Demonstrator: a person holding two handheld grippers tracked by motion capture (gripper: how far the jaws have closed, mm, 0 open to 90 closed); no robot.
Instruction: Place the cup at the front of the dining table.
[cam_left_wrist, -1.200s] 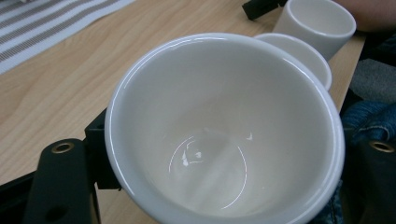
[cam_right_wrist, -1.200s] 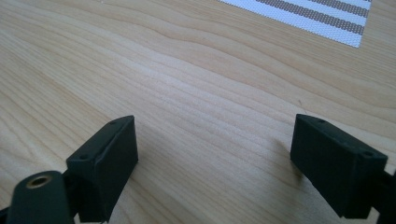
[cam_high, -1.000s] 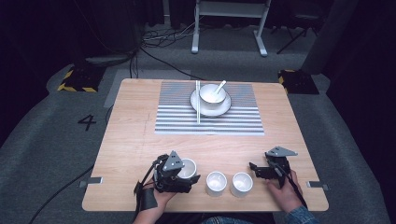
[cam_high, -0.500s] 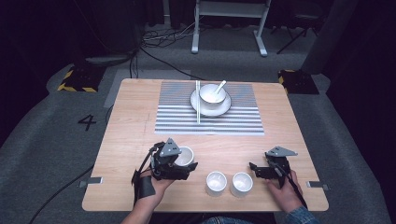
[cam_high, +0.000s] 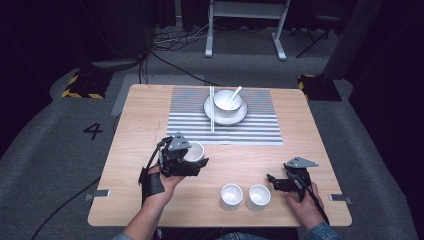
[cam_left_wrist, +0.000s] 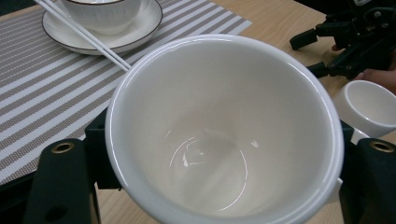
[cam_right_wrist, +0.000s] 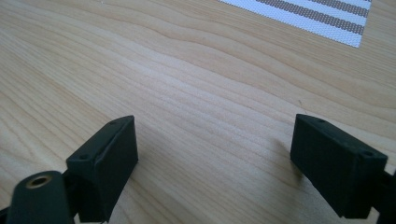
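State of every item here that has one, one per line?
Left gripper: shut on held cup.
Held cup: empty, upright.
Right gripper: open, nothing between jaws.
Two cups on table: upright, empty.
Bowl: on plate, spoon inside.
Chopsticks: lying on placemat.

A dark recording studio: hazard-taped floor blocks, loose cables, numbered floor.

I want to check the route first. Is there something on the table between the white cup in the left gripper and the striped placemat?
Nothing visible does. The white cup sits clamped in the left gripper, close to the near edge of the striped placemat. The wood between them is bare; the chopsticks and plate lie farther back on it.
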